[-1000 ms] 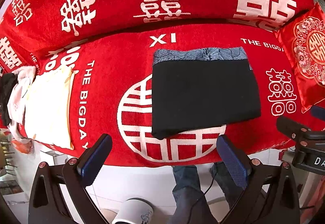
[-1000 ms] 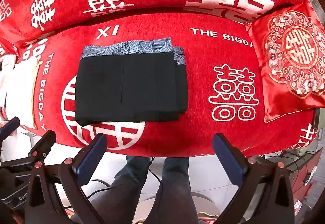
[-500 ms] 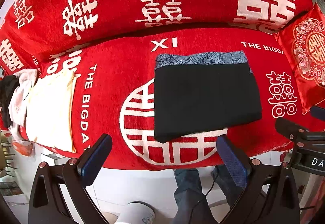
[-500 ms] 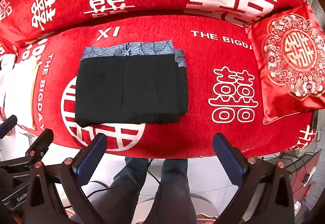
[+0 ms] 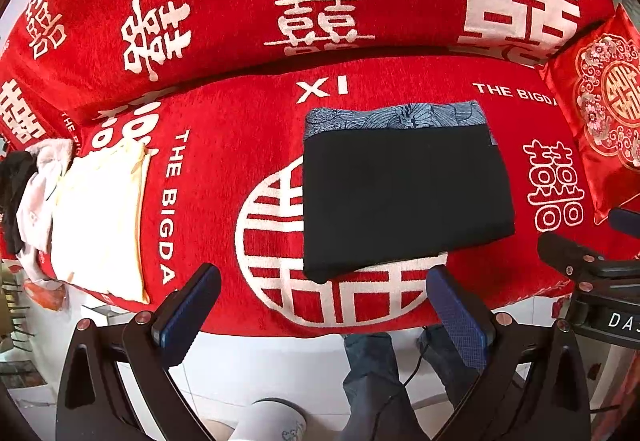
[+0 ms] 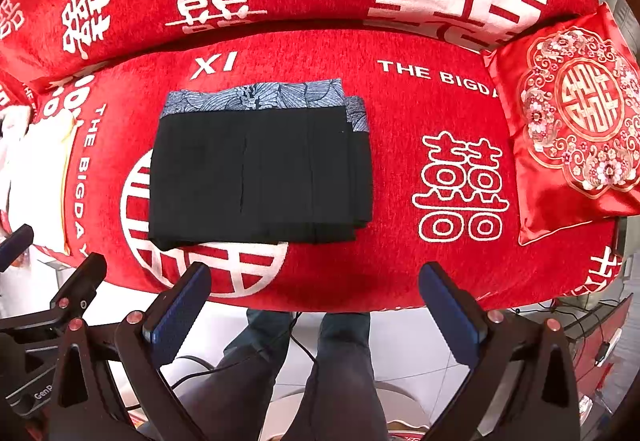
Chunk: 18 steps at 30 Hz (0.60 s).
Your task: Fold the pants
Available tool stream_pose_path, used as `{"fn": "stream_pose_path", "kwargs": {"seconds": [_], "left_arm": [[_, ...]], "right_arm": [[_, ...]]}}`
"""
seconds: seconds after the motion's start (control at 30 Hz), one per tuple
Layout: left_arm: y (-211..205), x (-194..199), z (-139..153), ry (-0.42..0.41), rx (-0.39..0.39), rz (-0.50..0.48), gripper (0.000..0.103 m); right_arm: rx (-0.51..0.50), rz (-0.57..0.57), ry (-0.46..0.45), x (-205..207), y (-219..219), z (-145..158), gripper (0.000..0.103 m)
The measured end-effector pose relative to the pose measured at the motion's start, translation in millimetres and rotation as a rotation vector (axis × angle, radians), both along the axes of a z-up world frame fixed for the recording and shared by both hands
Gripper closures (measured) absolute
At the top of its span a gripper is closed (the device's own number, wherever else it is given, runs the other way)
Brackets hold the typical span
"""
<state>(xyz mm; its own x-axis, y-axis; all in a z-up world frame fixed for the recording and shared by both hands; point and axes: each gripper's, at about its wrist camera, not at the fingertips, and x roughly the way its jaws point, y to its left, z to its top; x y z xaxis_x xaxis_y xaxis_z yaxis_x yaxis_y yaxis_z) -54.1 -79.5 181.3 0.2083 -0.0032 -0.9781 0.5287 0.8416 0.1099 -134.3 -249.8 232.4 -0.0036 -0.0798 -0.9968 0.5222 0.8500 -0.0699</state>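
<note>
Red sofa cover [image 6: 400,261] with white lettering fills the frame, an embroidered cushion [image 6: 576,133] at right. Centre frame, the black pants [image 6: 256,169] lie as a flat stacked rectangle, patterned band along the top; the folding looks finished. Left gripper [image 5: 320,305] and right gripper [image 6: 312,301] hang at the bottom, jaws spread, empty.

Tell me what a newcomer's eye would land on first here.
The red sofa cover with big white characters fills both views. At its middle lie the black pants, folded into a neat rectangle with a blue patterned band at the far edge. A shiny embroidered cushion sits at the right end.
</note>
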Motion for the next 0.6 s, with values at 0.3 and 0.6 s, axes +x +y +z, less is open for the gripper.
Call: {"fn": "stream_pose_path", "kwargs": {"seconds": [0.3,0.6], "left_arm": [[-1.2,0.9,-0.2,0.000,0.003,-0.005,0.000],[-0.6,2.2,-0.4,-0.003,-0.003,-0.006,0.000]], "right_arm": [[-0.002,0.001,0.004,1.8,2.2,-1.4,0.000],[-0.003,0.002,0.006,1.5,1.7,-1.5,0.000]]}}
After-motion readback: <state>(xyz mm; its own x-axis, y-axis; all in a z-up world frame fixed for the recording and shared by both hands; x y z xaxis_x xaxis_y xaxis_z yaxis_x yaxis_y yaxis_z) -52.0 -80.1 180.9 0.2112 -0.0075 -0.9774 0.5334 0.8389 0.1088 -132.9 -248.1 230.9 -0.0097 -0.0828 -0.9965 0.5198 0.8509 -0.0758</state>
